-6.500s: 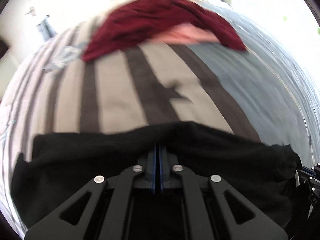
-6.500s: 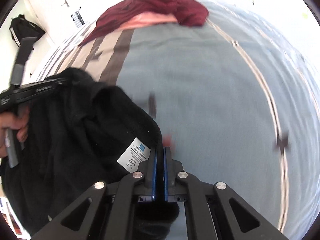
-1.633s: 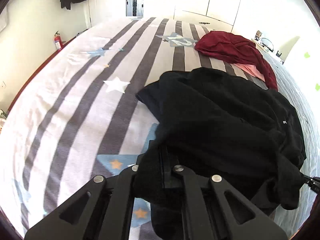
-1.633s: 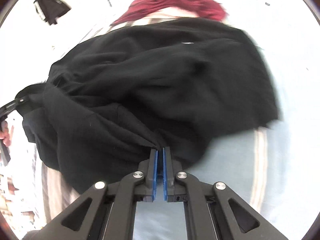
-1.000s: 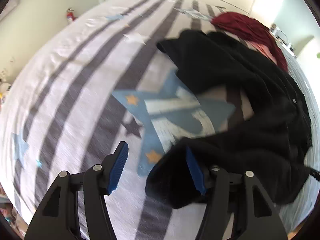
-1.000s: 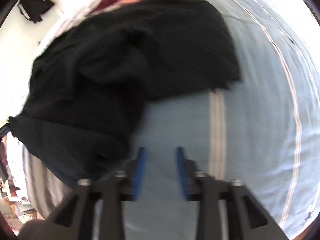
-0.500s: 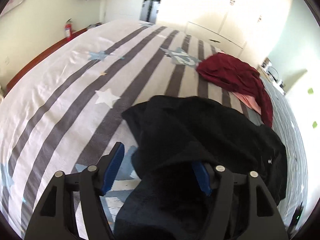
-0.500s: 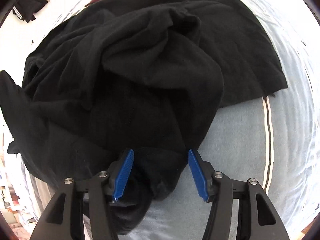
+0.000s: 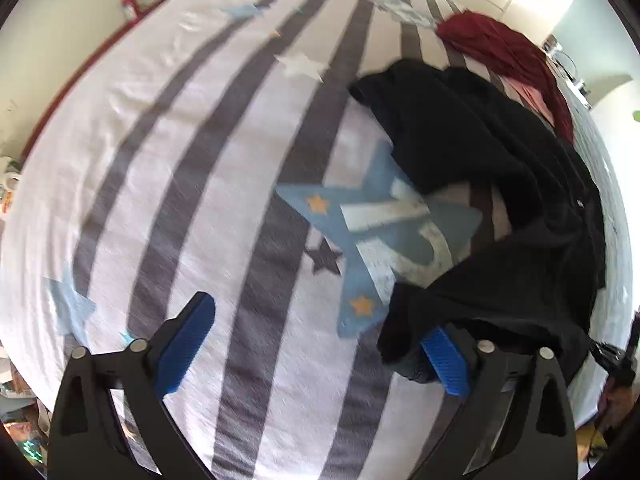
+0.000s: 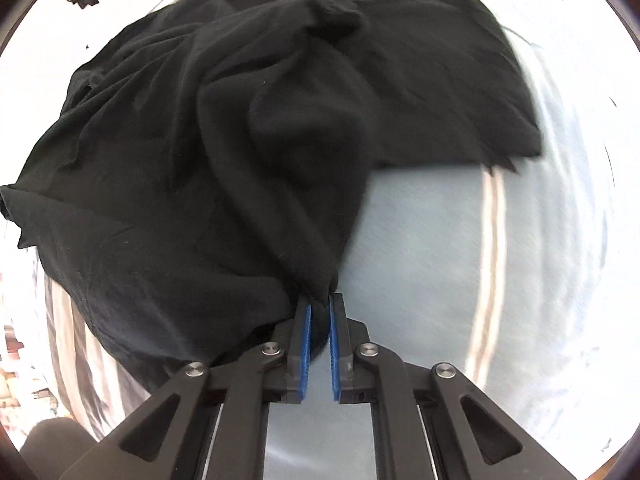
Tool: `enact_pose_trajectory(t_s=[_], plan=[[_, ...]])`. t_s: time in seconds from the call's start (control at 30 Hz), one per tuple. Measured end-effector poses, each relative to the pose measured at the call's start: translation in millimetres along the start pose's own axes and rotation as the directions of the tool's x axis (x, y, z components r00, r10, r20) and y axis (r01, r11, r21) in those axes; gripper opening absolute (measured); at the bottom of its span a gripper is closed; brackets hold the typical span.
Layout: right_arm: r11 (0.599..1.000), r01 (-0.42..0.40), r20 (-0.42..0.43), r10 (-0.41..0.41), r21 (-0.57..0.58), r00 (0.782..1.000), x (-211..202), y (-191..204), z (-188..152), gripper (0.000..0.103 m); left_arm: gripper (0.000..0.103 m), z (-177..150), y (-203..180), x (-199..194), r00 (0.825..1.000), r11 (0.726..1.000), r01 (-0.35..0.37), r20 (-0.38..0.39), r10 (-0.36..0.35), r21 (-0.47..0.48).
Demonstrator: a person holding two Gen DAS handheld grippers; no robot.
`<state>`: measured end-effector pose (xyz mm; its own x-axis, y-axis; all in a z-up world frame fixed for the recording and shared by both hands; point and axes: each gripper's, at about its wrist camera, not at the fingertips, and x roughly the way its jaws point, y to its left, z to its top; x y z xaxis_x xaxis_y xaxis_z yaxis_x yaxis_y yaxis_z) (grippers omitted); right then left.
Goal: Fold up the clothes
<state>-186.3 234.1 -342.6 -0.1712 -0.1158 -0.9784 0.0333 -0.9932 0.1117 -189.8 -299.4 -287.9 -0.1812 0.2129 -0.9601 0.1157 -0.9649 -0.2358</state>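
The black garment (image 10: pixel 248 128) lies crumpled on the bed (image 9: pixel 168 152), its hem edge running toward 3 o'clock in the right wrist view. The right claw (image 10: pixel 318 320) pinches a bunched fold of it. The left claw (image 9: pixel 316 344) gapes wide, one pad touching cloth. Striped bedding lies bare toward 10 o'clock; a red garment (image 9: pixel 504 52) sits at 1 o'clock.

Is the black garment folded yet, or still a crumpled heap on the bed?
Not folded: the black garment lies bunched and creased on the bed, one bunched part pinched in the right gripper. The left gripper is open.
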Motion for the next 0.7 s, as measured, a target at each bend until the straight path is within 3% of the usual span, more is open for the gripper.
enact_pose_trajectory(t_s=[0.03, 0.13, 0.27, 0.3, 0.4, 0.53, 0.7], plan=[[1.0, 0.015, -0.004, -0.015, 0.008, 1.0, -2, -8, -3, 0.005, 0.097, -8, -1, 9, 0.992, 0.996, 0.09, -0.093, -0.088, 0.016], [0.998, 0.039, -0.009, -0.039, 0.051, 0.999, -5, -34, -6, 0.004, 0.094, -29, -12, 4, 0.978, 0.98, 0.132, -0.181, -0.104, 0.149], [0.996, 0.078, 0.008, -0.078, 0.053, 0.997, -9, -50, -2, 0.004, 0.093, -19, -8, -20, 0.983, 0.979, 0.173, -0.077, -0.165, 0.104], [0.995, 0.086, 0.012, -0.087, 0.052, 0.996, -9, -53, 0, 0.004, 0.093, -13, -6, -25, 0.987, 0.983, 0.159, -0.037, -0.157, 0.094], [0.995, 0.09, 0.027, -0.091, 0.054, 0.995, -11, -59, 4, 0.004, 0.092, 8, -20, -23, 0.996, 0.995, 0.033, 0.074, -0.04, 0.089], [0.996, 0.072, 0.056, -0.074, 0.044, 0.996, -15, -62, 7, 0.005, 0.092, 28, -86, 6, 0.982, 0.986, 0.01, 0.184, -0.041, 0.164], [0.998, -0.041, 0.129, 0.036, 0.038, 0.991, -36, -62, 17, 0.014, 0.087, 51, -177, 73, 0.978, 0.973, 0.02, 0.196, -0.066, 0.228]])
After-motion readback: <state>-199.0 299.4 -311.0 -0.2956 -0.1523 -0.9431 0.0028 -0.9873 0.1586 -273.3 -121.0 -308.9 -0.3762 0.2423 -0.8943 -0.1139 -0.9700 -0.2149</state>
